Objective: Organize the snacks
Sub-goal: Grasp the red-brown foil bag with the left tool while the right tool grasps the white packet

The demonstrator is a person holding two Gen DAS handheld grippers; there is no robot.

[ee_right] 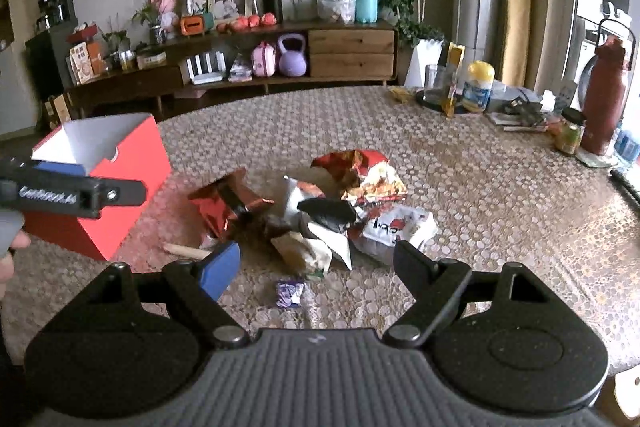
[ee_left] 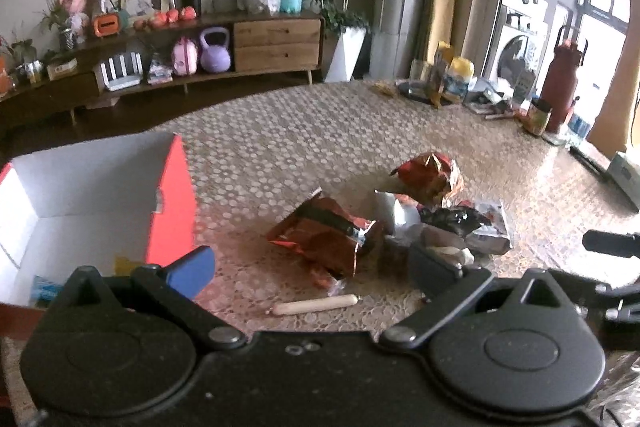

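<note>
I hover both tools over the table (ee_right: 500,195), sorting barely begun; my left gripper (ee_left: 312,263) and right gripper (ee_right: 316,261) gape wide, holding nothing; the snack packets (ee_right: 320,211) lie heaped mid-table, a sausage stick (ee_left: 316,304) and purple sweet (ee_right: 291,293) nearer me; the red box (ee_left: 172,203) at the left edge holds only a few pieces.

Bare bench (ee_right: 460,187) lies wide open from 12 to 3 o'clock of the snack pile (ee_right: 328,215), up to the clutter of bottles and jars (ee_right: 568,135) along the far right edge. At 9 o'clock the red box (ee_right: 128,187) stands as a wall, near the pile. A sausage stick (ee_left: 316,303) and a purple wrapper (ee_right: 291,293) lie at 6 o'clock.
</note>
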